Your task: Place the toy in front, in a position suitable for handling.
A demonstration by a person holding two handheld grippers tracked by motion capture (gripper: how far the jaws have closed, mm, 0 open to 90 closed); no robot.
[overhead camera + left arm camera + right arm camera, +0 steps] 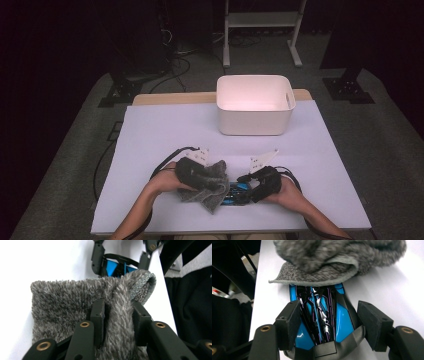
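A grey fuzzy cloth pouch point(211, 183) lies at the near edge of the white table point(165, 135), with its ribbed open end point(322, 275) over the far end of a glossy blue and black object point(319, 315). My left gripper point(119, 307) pinches a raised fold of the pouch point(62, 300) between its pads. My right gripper point(332, 312) straddles the blue object: its left pad point(292, 322) is against the object's side and its right pad point(372, 325) stands a little off it. In the high view the two grippers point(200, 175) point(246, 188) face each other, close together.
A white plastic bin point(254, 125) stands at the back of the table, right of centre. The person's forearms point(145, 200) come in over the near edge. Dark floor, cables and a white stand point(262, 30) lie beyond the table.
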